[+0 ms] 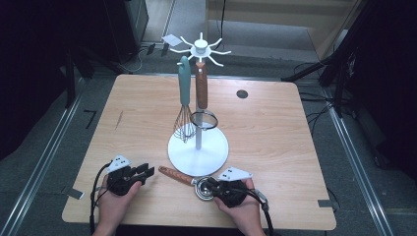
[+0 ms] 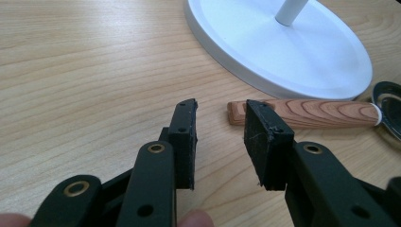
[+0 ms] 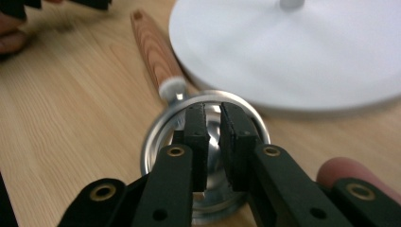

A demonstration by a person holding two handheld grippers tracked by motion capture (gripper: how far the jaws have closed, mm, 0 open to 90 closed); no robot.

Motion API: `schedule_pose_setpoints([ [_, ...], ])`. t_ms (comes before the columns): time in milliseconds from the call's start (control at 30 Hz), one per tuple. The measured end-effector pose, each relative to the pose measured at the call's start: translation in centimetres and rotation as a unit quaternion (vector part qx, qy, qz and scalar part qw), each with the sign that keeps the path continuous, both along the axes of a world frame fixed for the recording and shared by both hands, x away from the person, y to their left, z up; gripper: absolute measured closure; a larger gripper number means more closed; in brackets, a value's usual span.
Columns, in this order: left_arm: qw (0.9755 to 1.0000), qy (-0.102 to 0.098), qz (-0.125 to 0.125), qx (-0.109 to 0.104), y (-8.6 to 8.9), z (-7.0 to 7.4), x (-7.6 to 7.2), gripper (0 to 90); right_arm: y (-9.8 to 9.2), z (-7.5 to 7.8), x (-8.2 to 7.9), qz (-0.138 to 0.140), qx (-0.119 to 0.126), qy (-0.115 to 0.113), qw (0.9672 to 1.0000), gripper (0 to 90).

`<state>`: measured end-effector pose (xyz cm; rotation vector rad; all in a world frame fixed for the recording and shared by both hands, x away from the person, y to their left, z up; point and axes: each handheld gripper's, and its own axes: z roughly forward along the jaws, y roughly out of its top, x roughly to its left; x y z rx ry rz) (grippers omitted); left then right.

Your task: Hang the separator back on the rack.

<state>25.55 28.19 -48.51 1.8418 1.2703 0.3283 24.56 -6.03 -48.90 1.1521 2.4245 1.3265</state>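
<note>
On the wooden worktop (image 1: 275, 128) a wood-handled strainer (image 1: 183, 177) lies flat at about six o'clock from the white stand (image 1: 198, 147), its handle running out toward nine o'clock and its metal bowl toward three o'clock, just beside the rim of the stand's round base. The right tool (image 1: 212, 184) sits over the strainer's bowl; in the right gripper view its two black jaws stand a narrow gap apart above the shiny rim of the bowl, with nothing pinched between them, so the right tool (image 3: 213, 124) counts as parted, though only slightly. The left tool (image 1: 145, 172) lies near nine o'clock from the handle's free end; in the left gripper view its jaws are clearly apart and bare, with the handle's tip just beyond the left tool (image 2: 221, 124). On the stand hang a teal-handled whisk (image 1: 184, 98) and another wood-handled utensil (image 1: 201, 88), side by side at the pole.
</note>
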Motion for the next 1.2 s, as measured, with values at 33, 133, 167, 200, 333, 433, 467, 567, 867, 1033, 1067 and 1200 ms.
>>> schedule_pose_setpoints([
  [33,1.0,0.001,-0.001,0.0,0.0,0.0,0.0,65.6,0.3,0.3,0.2,0.001,0.003,-0.005,1.0,78.9],
  [133,1.0,0.0,0.0,0.004,-0.1,-0.1,0.0,66.0,1.5,0.7,0.8,0.012,0.01,-0.01,0.9998,75.3],
  [167,1.0,-0.001,-0.001,0.005,-0.1,-0.1,0.0,66.0,2.1,0.7,0.9,0.019,0.009,-0.012,0.9997,73.5],
  [200,1.0,-0.001,-0.001,0.006,-0.1,-0.1,0.0,66.0,2.6,0.7,1.0,0.026,0.003,-0.015,0.9996,71.8],
  [333,1.0,-0.001,-0.001,0.004,-0.1,-0.1,0.0,66.0,4.2,0.2,1.5,0.041,-0.023,-0.019,0.9987,67.8],
  [433,1.0,-0.001,-0.004,0.002,0.0,0.0,0.0,65.8,4.9,-0.3,1.8,0.048,-0.03,-0.01,0.9983,67.3],
  [467,1.0,-0.001,-0.003,0.002,0.0,0.0,0.0,65.8,5.0,-0.4,1.8,0.051,-0.032,-0.01,0.9981,67.7],
  [567,1.0,0.001,-0.006,0.001,-0.1,-0.1,0.0,66.9,5.1,-0.6,1.7,0.058,-0.041,-0.012,0.9974,68.8],
  [867,0.9999,0.002,-0.013,-0.001,-0.4,0.0,-0.1,67.3,5.1,-0.7,0.8,0.099,-0.054,-0.023,0.9934,70.6],
  [1033,0.9999,0.002,-0.013,0.001,-0.5,0.0,-0.1,67.3,4.5,-0.8,0.4,0.12,-0.046,-0.024,0.9914,70.6],
  [1067,0.9999,0.002,-0.013,0.001,-0.5,0.0,-0.1,67.4,4.4,-0.8,0.3,0.121,-0.046,-0.022,0.9914,70.6],
  [1200,0.9999,0.003,-0.013,-0.001,-0.5,0.0,0.0,67.3,3.8,-0.7,0.1,0.111,-0.021,-0.011,0.9935,62.9],
])
